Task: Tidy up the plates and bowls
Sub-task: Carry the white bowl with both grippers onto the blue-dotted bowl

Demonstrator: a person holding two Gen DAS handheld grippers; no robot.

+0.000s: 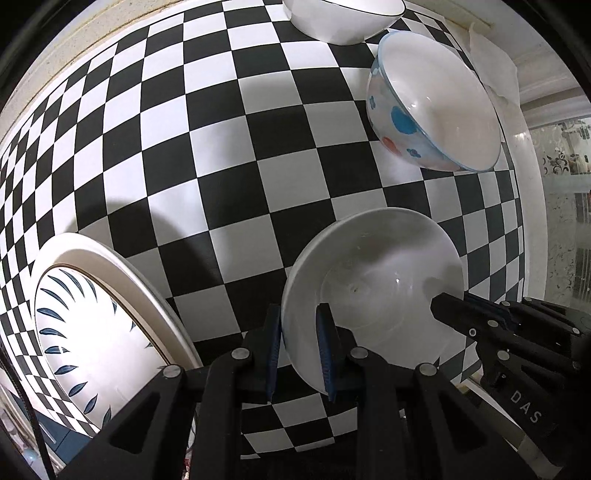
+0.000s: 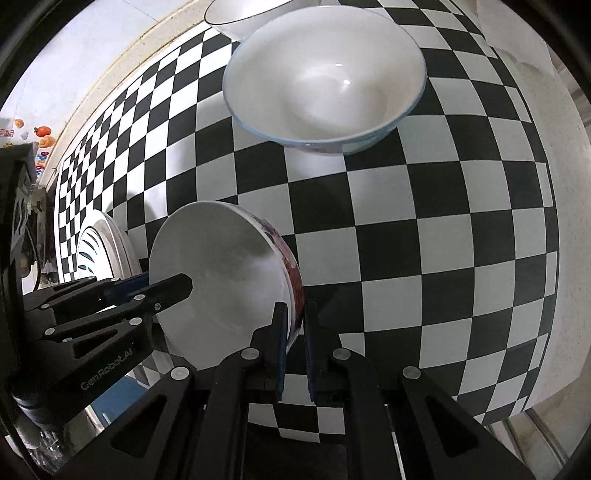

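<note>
I have both grippers clamped on one white bowl, held tilted above the near edge of the checkered table. My left gripper pinches the rim on one side, one finger inside the bowl and one outside; my right gripper pinches the opposite rim, where a dark red pattern shows on the outer wall. The blue-patterned plate lies near the table's near left corner. The spotted bowl with the blue rim stands toward the far right edge, with another white bowl just beyond it at the far edge.

I judge the risk to be in the two thin rim grips: if my hands drift apart or twist unevenly, the glazed rim could slide out of one pair of pads and the bowl would swing or drop. Lowering it tilted could also strike its edge on the plate or the table.
</note>
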